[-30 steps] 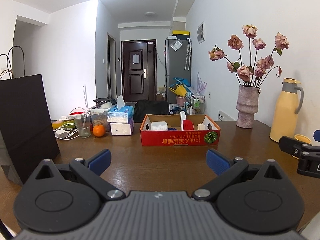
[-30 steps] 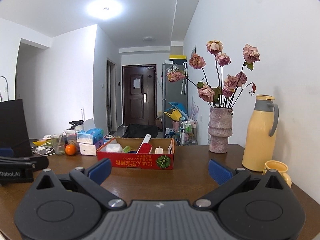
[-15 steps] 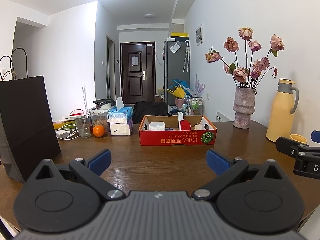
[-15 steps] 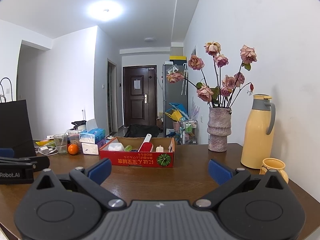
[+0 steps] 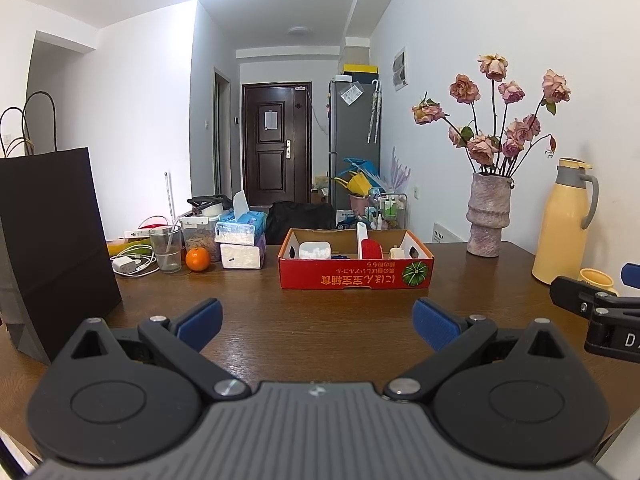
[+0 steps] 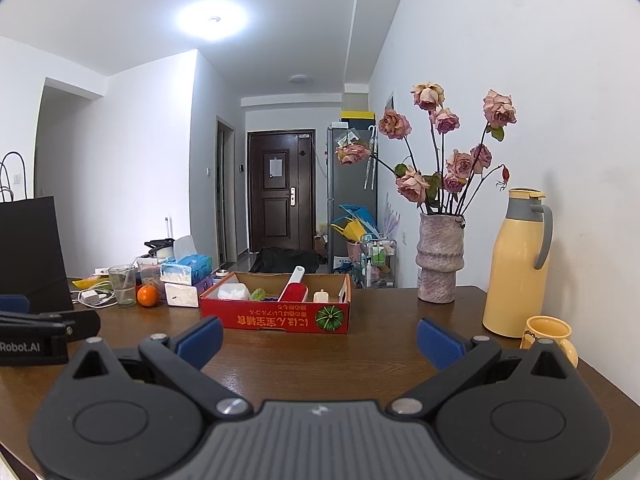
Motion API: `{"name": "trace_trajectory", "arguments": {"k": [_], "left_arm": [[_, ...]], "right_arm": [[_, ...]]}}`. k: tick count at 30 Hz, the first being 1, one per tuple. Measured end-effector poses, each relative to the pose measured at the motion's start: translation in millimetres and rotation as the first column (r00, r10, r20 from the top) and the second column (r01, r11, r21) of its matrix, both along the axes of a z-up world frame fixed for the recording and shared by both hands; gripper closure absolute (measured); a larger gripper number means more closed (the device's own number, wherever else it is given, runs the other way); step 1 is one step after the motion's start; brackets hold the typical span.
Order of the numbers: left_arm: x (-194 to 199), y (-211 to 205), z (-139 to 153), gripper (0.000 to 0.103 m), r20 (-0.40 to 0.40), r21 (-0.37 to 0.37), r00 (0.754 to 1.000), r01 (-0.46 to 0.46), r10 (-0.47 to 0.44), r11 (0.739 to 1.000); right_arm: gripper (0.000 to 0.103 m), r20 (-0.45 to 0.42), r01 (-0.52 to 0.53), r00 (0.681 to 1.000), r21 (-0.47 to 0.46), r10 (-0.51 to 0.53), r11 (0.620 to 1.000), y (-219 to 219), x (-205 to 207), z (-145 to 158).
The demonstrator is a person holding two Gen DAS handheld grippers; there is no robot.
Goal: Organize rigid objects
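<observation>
A red cardboard box (image 5: 356,278) (image 6: 276,316) stands mid-table, holding a white container (image 5: 315,250), a red-and-white brush (image 6: 293,286) and a small white bottle (image 6: 321,295). My left gripper (image 5: 316,320) hovers open over the near table, well short of the box, with nothing between its blue pads. My right gripper (image 6: 318,338) is open too, empty, near the front edge. Each gripper shows at the edge of the other's view.
A black paper bag (image 5: 48,240) stands at left. Behind it lie a charger (image 5: 128,264), glass (image 5: 166,248), orange (image 5: 197,259) and tissue boxes (image 5: 240,240). A vase of roses (image 6: 439,264), yellow thermos (image 6: 518,264) and yellow mug (image 6: 548,336) stand at right.
Both grippers have drawn back from the box a little, so it looks smaller and farther. Both stay open and empty.
</observation>
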State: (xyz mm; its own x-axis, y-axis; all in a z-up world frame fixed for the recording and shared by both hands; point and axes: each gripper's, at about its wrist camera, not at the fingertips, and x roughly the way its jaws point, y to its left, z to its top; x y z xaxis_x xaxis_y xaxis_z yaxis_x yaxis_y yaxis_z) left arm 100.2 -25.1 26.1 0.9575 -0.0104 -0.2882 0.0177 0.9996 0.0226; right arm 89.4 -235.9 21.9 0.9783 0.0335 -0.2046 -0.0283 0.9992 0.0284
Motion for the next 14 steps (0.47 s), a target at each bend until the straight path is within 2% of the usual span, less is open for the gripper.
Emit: {"name": "trace_trajectory", "arguments": {"k": [14], "left_arm": [[2.5,4.1,-7.1,0.000,-0.019,-0.017,1.000,-0.001,0.001,1.000]], "right_arm": [[0.000,-0.015,0.001,1.000,-0.004,-0.002,1.000,1.9,4.1,-2.6]]}}
